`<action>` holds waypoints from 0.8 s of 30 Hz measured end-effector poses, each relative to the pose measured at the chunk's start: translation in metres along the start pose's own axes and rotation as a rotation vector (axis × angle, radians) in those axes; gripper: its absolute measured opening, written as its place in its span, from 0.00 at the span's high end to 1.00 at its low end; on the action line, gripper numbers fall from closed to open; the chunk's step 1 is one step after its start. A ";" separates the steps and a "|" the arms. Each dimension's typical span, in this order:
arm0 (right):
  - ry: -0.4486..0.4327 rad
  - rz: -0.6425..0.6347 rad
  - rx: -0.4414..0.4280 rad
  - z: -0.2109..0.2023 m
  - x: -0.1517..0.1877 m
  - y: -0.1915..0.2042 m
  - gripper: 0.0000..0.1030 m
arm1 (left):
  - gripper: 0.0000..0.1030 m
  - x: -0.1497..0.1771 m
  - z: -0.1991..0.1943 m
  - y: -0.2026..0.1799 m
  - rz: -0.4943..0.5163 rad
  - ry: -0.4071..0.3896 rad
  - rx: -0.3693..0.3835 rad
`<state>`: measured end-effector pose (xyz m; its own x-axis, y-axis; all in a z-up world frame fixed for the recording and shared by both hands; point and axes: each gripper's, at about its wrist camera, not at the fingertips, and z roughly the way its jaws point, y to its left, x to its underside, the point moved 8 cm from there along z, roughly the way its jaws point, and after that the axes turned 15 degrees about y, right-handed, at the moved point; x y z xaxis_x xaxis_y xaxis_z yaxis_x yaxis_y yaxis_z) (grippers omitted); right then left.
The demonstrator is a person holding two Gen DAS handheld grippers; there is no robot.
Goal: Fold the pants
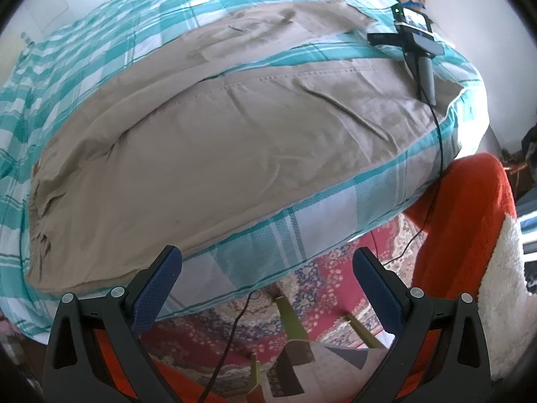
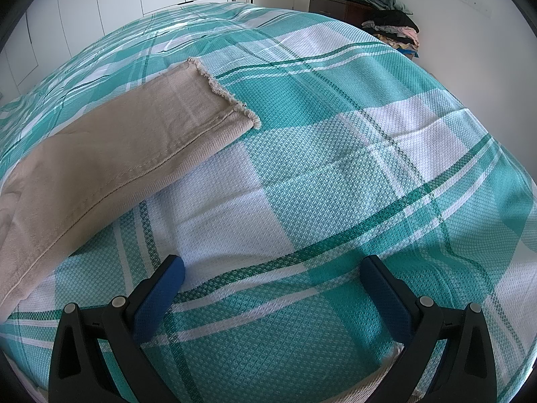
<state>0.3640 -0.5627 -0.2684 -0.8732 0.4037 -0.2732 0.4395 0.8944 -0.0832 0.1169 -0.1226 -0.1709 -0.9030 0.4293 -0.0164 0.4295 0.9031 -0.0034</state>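
Beige cotton pants (image 1: 188, 154) lie flat on the bed's teal-and-white checked cover (image 2: 335, 174), one frayed hem (image 2: 221, 94) reaching toward the bed's middle. Left gripper (image 1: 266, 268) and right gripper (image 2: 272, 275) hover above the cover, blue-padded fingers (image 1: 157, 288) spread wide, holding nothing.

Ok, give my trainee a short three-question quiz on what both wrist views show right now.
1. True or false: the left gripper is shut on the beige pants.
2. The frayed leg hem in the right wrist view lies: A) on the checked bedspread; B) on the floor; C) between the right gripper fingers.
3. Fill in: both grippers are ____.

Key: 1 false; 2 A; 3 open.
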 end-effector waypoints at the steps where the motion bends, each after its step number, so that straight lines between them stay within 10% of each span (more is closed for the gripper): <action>1: 0.000 0.000 0.000 0.000 0.000 0.000 0.00 | 0.01 0.000 -0.001 0.000 -0.001 -0.002 0.001; 24: 0.000 0.000 0.000 0.000 0.000 0.000 0.00 | 0.01 0.000 -0.002 -0.001 -0.002 0.002 -0.021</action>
<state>0.3642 -0.5629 -0.2685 -0.8731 0.4037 -0.2733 0.4396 0.8943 -0.0833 0.1162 -0.1233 -0.1691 -0.9037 0.4280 -0.0149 0.4277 0.9037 0.0177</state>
